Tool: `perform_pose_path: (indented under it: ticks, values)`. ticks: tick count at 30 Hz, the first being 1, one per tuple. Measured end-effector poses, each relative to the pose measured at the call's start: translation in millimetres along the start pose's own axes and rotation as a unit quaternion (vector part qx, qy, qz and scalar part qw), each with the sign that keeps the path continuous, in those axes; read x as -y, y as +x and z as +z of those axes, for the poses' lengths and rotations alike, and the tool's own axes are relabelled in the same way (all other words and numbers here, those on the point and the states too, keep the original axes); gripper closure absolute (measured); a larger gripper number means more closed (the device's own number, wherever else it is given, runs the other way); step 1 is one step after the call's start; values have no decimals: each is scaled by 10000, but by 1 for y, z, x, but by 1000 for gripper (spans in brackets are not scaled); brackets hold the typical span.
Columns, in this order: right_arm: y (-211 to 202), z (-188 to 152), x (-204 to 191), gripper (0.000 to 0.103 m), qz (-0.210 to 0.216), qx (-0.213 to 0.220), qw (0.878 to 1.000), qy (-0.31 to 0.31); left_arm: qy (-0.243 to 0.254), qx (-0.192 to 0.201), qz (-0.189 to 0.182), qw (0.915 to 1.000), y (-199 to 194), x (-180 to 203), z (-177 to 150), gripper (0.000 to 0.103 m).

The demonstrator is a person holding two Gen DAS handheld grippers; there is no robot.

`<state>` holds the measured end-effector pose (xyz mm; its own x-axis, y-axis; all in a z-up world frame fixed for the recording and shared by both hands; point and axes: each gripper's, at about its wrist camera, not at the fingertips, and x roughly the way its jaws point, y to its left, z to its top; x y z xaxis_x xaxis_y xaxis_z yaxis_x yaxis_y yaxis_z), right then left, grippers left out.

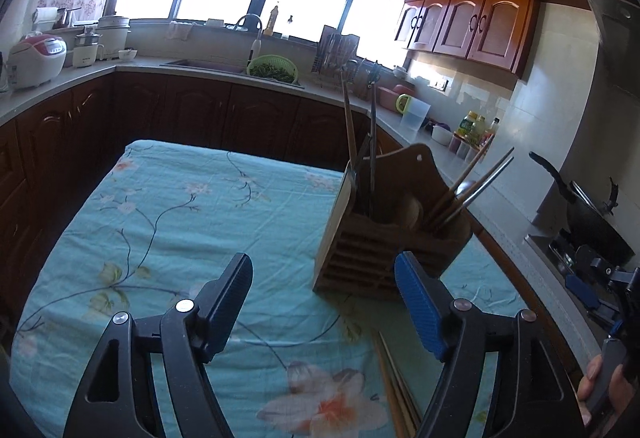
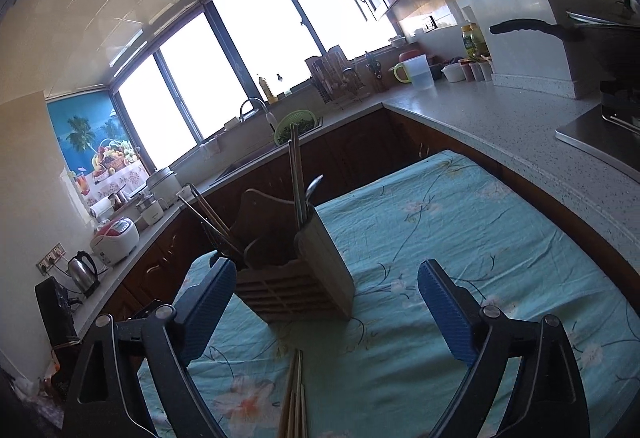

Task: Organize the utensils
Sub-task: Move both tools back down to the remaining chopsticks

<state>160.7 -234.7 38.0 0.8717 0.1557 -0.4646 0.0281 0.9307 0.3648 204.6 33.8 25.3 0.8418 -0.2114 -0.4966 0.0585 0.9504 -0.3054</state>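
Note:
A wooden utensil holder stands on the table with the teal flowered cloth. Chopsticks, a spoon and other utensils stick out of it. It also shows in the right wrist view. Loose chopsticks lie on the cloth in front of the holder, also seen in the right wrist view. My left gripper is open and empty, above the cloth, with the holder just beyond its right finger. My right gripper is open and empty, its jaws standing either side of the holder's near face, short of it.
The counter wraps around the table on three sides, with a sink, a green colander, a rice cooker, a kettle, a jug and bottles. A stove with a black pan is at the right.

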Motion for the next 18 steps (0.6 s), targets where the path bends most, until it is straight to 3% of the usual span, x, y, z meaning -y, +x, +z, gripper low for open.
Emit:
perform_pose_path:
  ticks: [11,18]
  values:
    - [-26,-64,19,10,-242,-519,9983,83,17,-672,-14,9977,-13,2,-45,30]
    - [-33,-79,18,10,-263,-675,9974,10,175,-1046,-68,9943,4,15,-44,31]
